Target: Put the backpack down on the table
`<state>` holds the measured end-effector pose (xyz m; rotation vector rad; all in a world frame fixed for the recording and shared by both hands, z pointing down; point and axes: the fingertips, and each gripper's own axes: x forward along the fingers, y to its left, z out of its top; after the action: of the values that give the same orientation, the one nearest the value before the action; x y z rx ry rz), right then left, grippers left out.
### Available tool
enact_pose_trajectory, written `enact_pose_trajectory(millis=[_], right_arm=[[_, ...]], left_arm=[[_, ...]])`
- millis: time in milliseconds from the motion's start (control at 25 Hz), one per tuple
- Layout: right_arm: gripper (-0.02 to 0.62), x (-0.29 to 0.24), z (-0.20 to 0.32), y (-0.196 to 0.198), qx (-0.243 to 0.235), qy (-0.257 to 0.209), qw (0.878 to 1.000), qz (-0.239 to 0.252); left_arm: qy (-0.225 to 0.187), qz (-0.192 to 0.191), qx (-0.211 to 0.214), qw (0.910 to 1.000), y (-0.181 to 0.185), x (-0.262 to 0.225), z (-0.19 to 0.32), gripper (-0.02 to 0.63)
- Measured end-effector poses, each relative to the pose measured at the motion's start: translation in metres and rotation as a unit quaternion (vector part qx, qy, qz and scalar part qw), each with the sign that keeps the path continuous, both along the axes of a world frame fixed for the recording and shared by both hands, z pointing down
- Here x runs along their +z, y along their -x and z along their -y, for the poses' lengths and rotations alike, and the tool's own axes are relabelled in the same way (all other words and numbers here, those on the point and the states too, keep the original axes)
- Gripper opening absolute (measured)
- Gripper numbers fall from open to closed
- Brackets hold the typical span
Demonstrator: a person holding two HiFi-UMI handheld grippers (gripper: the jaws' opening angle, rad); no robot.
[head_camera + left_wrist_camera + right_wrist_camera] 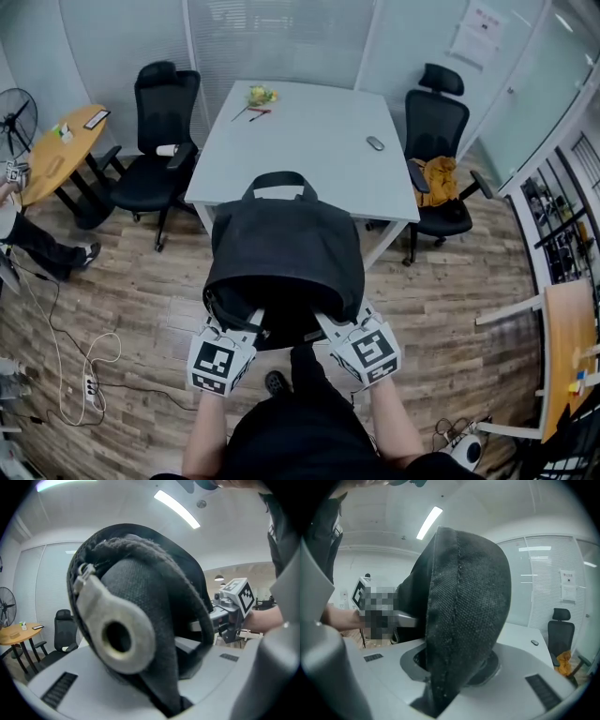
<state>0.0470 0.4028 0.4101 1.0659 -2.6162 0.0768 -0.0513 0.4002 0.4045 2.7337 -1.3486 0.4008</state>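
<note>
A black backpack (281,253) hangs in the air just before the near edge of the white table (309,141), its carry handle up. My left gripper (246,323) is shut on a backpack strap at the bag's lower left. In the left gripper view the black strap (159,620) with a grey plastic tab (117,634) fills the space between the jaws of the left gripper (159,691). My right gripper (330,323) is shut on black backpack fabric (464,616) at the lower right, and in its own view the right gripper (440,686) pinches that fabric.
On the table lie a mouse (375,142), a yellowish object (260,95) and pens (255,113). Black office chairs stand at its left (159,122) and right (436,131). A round wooden table (61,150), a fan (14,117) and floor cables (89,384) are at the left.
</note>
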Motion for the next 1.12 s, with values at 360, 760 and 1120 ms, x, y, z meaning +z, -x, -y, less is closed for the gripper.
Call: enact_pose_trajectory(millis=[360,760,1120], right_arm=[[0.11,0.008,0.054,0.01,-0.016,0.011,1.0,0.013],[0.11,0.006,0.14,-0.001,-0.037,0.013,0.999,0.016],[0.11,-0.001,0.209,-0.017,-0.056,0.005,0.998,0.025]], left_arm=[[0.008,0.008,-0.017,0.9998,0.011,0.006,0.05,0.095],[0.012,0.007,-0.037,0.9992,-0.001,0.003,0.132,0.097],[0.005,0.019,-0.055,0.9983,-0.017,-0.005,0.197,0.097]])
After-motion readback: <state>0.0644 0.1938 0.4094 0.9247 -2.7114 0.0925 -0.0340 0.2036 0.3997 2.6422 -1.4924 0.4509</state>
